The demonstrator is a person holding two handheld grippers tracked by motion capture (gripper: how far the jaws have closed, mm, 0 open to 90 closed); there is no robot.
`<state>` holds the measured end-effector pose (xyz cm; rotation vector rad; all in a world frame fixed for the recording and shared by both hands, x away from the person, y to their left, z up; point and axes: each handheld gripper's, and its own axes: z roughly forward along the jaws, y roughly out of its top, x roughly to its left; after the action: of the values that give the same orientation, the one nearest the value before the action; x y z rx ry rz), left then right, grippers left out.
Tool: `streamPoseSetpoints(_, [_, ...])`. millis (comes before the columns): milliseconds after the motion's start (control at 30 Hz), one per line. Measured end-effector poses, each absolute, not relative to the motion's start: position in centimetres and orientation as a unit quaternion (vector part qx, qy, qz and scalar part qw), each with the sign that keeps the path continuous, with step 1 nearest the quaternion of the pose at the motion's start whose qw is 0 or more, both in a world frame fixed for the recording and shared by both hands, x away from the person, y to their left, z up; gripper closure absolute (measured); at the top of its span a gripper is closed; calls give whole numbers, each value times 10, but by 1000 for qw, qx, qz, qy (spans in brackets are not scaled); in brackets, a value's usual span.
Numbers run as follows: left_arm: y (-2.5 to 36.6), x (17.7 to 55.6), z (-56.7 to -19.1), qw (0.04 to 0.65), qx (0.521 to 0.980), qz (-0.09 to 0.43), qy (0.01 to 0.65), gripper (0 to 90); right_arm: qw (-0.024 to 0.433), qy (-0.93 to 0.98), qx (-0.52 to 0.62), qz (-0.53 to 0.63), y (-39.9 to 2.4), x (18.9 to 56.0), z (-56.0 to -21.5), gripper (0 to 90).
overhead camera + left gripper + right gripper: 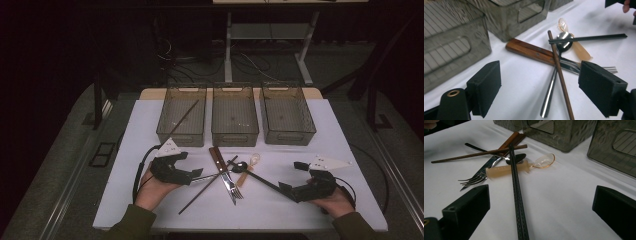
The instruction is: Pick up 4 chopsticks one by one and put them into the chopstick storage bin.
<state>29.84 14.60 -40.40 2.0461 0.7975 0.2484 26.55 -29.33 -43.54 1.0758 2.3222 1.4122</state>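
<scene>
Left gripper [539, 87] wide open, empty, astride the brown chopstick [560, 75] in the cutlery heap near the bins [181, 116]: light, stiff, thin, likely slippery; best pinched mid-shaft, clear of the spoon [551, 87]

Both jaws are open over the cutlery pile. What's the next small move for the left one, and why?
Probably ease the left gripper down and close on the brown chopstick. Its jaws stand open with that stick's near end between them, untouched, and it lies on top of the fork and knife. One brown chopstick already lies in the left bin, so this looks like its match.
</scene>
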Motion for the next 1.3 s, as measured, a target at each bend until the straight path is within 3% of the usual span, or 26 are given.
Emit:
streamPoseSetpoints(300, [147, 287, -418, 444, 831, 86, 322, 229, 111, 789, 362, 484, -293, 266, -435, 11])
streamPoseSetpoints(567, [141, 277, -421, 445, 841, 70, 302, 484, 112, 790, 362, 483, -293, 266, -435, 11])
streamPoseSetpoints(867, [128, 276, -432, 418, 861, 43, 288, 675, 110, 791, 364, 480, -292, 268, -436, 11])
streamPoseSetpoints(1300, [119, 280, -443, 389, 873, 35, 291, 719, 109, 791, 363, 481, -292, 268, -436, 11])
